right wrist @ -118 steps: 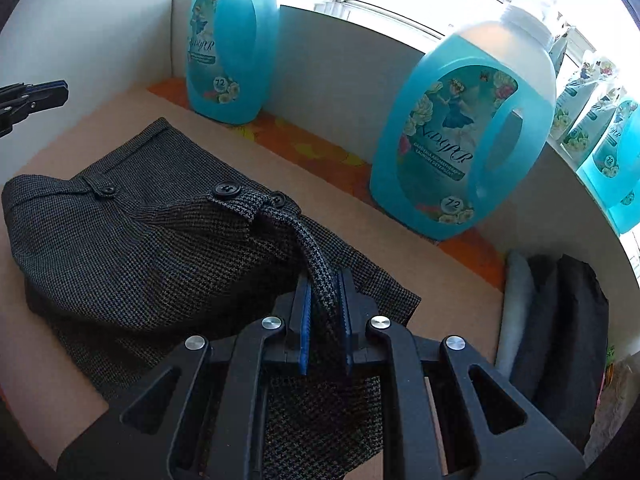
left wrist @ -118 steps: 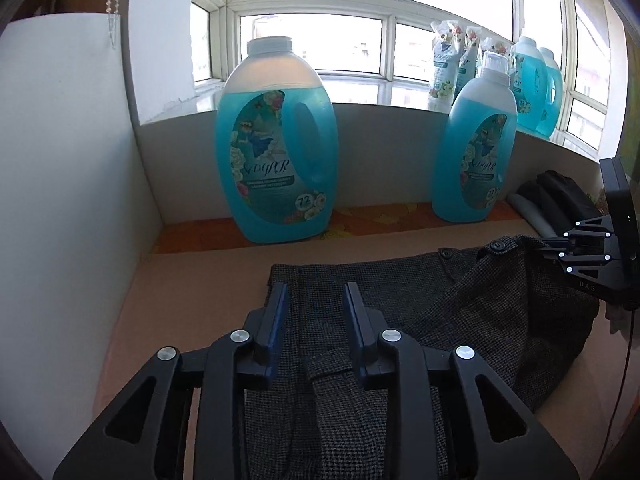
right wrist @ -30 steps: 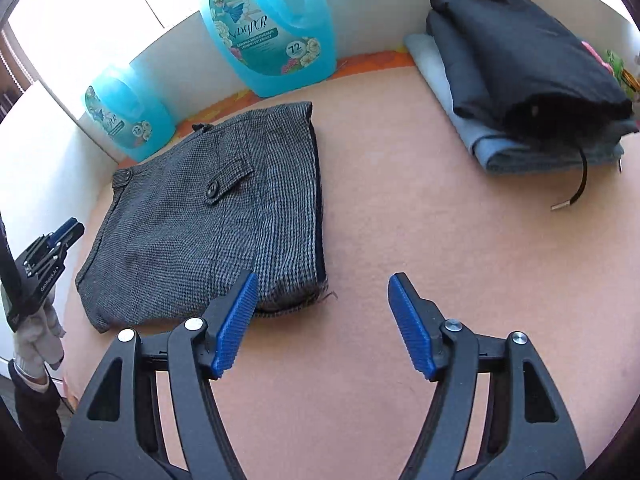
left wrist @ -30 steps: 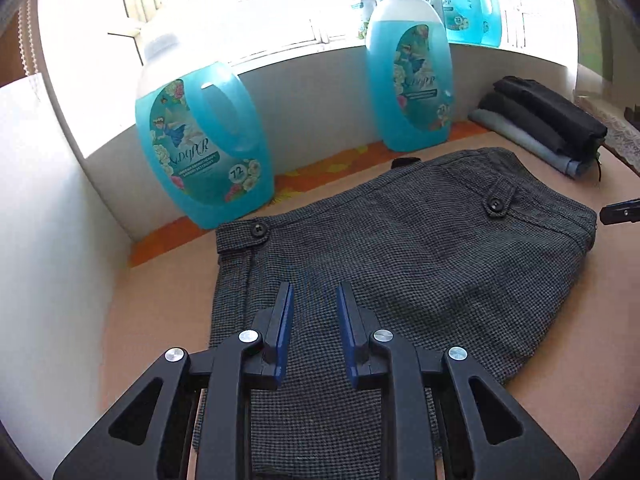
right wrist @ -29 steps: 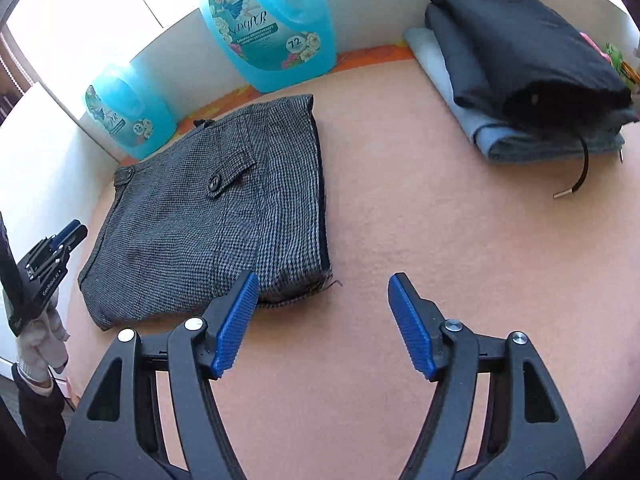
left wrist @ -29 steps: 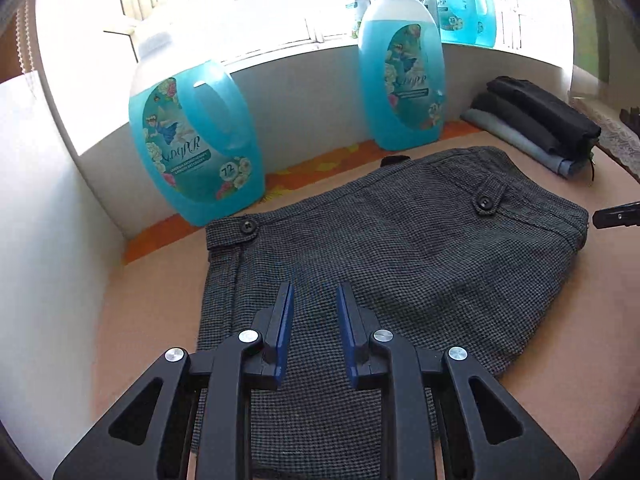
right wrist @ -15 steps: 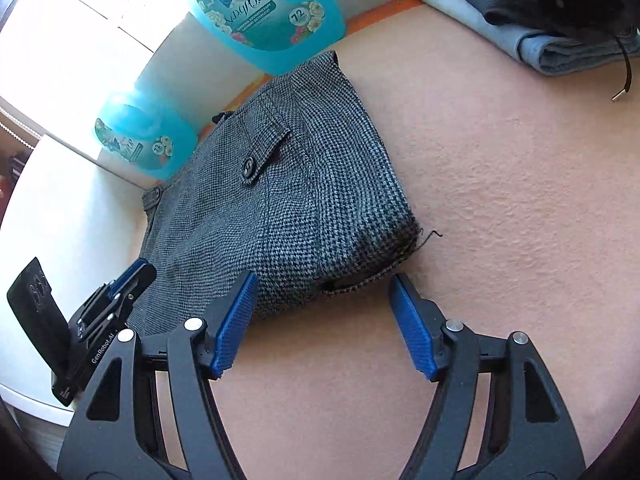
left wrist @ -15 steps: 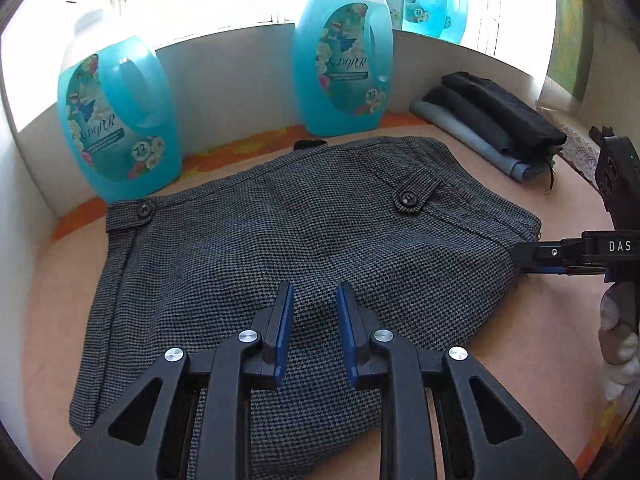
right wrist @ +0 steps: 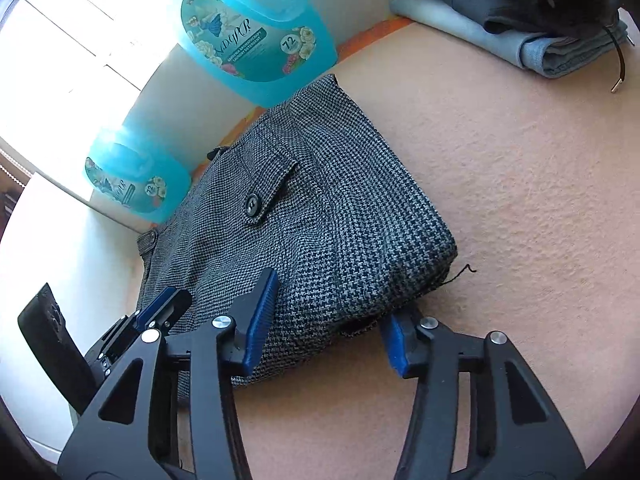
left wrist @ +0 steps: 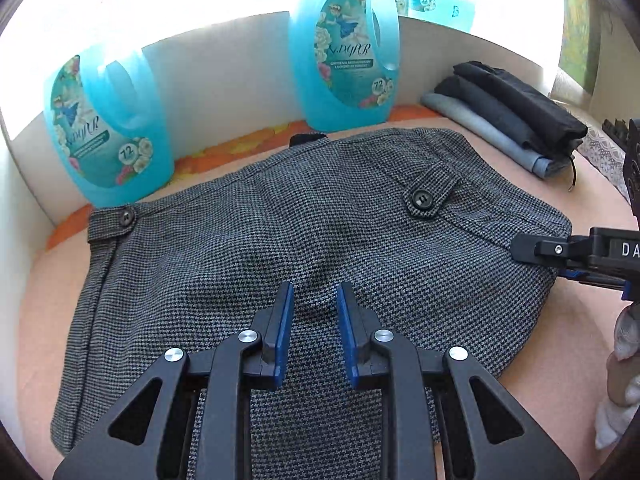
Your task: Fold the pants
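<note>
Dropped lower and nearer since half a second ago: right claw (right wrist: 324, 312) now straddling the near right corner of the folded pants (right wrist: 320, 216), one blue pad resting on top of the cloth, the other at surface level beside the frayed hem, jaws wide apart and gripping nothing. Left claw (left wrist: 313, 332) hovering over the near middle of the pants, pads a narrow gap apart with only cloth showing beneath, nothing pinched between them. Pants lying as a thick grey houndstooth bundle toward the back left of the surface (right wrist: 520, 200), waistband and buttoned tab uppermost, back edge just beside the two blue detergent jugs (left wrist: 346, 60). To do this step well, probably best to slide the lower pad fully under all the layers at the corner before closing, so that no inner layer slips out; then lift and carry the corner over evenly, keeping the left claw pressing or pinning the middle to hold the crease straight. Loose thread at the hem likely harmless, though a shallow bite could catch only the top layer. Peach, slightly textured surface with an orange strip along the back edge; white wall behind it, bright windows above, more bottles on the sill, and a stack of folded clothes (right wrist: 520, 12) at the back right corner.
</note>
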Demonstrator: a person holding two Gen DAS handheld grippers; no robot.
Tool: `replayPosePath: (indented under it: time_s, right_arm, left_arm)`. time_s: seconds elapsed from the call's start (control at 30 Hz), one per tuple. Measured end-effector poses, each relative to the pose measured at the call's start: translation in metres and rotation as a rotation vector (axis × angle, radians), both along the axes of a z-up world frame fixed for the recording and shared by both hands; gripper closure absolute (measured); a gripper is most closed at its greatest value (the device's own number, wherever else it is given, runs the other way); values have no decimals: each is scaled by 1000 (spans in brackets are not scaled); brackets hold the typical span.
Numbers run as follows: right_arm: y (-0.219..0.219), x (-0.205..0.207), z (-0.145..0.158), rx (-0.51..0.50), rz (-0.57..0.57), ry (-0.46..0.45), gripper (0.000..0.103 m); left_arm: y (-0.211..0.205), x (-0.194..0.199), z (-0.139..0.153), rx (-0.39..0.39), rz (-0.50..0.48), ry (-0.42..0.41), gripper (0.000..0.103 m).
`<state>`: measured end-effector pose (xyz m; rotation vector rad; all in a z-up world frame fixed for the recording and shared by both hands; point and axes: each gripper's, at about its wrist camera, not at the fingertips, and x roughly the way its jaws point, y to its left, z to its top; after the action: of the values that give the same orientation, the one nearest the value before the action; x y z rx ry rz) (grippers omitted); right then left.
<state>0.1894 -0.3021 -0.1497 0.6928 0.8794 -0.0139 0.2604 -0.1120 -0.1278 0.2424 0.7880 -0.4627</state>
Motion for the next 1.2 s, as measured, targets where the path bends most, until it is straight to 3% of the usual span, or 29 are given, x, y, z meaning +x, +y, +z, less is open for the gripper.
replayPosePath:
  time_s: [0.13,0.3,0.43,0.6,0.77,0.93,1.2]
  right_arm:
    - [1,-3,12,-32,9,-37,72]
    - [14,-2,33,-124,35,-86,76]
    - [19,0,43,-164,51,-99,78]
    - [27,2,54,-191,66,-120,79]
    - [45,2,70,-254,84,-164,84]
    - [71,6,90,-321,126,-210,86]
    - [136,12,118,-443,253,-293,87]
  left_arm:
    - [-9,6,-13,12,-7,29,83]
    - [-4,10,-20,-10,-2,56,83]
    - [18,3,-12,-71,15,85,83]
    - [60,-18,-1,-85,62,83,82]
    - [86,-27,-14,-67,87,127,82]
    - [101,-25,-21,-136,100,161,82]
    - [168,-42,18,-234,217,52,82]
